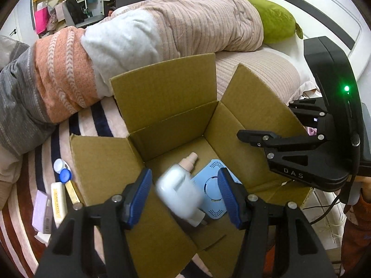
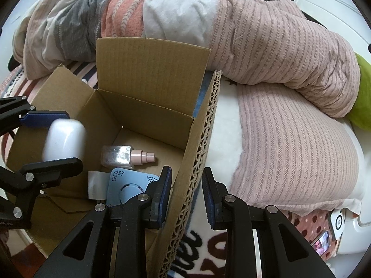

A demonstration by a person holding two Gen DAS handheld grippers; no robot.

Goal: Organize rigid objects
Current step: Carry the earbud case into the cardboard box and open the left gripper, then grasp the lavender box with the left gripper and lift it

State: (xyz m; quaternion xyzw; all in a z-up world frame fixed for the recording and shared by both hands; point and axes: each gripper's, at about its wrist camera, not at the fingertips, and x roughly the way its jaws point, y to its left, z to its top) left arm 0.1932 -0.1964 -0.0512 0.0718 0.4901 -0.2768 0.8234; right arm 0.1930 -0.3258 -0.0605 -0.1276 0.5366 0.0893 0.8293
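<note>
White plug adapter point(image 1: 178, 190) — glossy, rounded, blurred — over the open cardboard box point(image 1: 167, 97).

Even indoor light, strong fisheye bending, motion-blurred white charger point(image 1: 178, 188)

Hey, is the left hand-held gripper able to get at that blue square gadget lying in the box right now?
Probably not directly. The left hand-held gripper has a white charger between its pads, right above the blue gadget on the floor of the cardboard box. The box is open on top, so the way frees once the charger is gone.
</note>
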